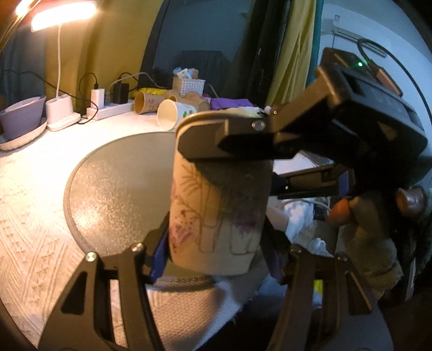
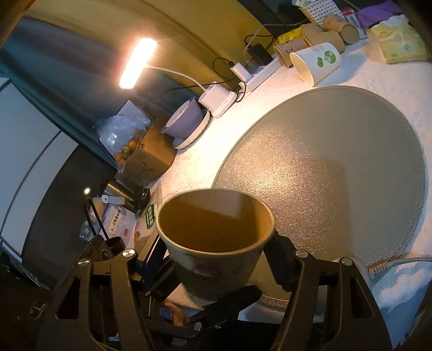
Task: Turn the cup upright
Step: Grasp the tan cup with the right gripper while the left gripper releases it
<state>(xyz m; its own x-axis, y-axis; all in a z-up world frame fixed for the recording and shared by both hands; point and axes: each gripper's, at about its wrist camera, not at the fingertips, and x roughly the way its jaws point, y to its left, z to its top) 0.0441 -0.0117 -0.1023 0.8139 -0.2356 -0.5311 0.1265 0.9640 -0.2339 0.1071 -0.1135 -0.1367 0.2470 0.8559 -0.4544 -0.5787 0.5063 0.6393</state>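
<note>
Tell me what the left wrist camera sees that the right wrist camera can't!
Only the left view shows the printed side of the beige paper cup with purple flowers and the right gripper at its top. Only the right view looks into the cup's empty brown inside. Both show the round grey mat, the glowing white desk lamp and the white paper cup lying on its side.

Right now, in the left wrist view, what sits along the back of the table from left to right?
Purple bowl → white lamp base → power strip → brown cup on its side → white cup on its side.
</note>
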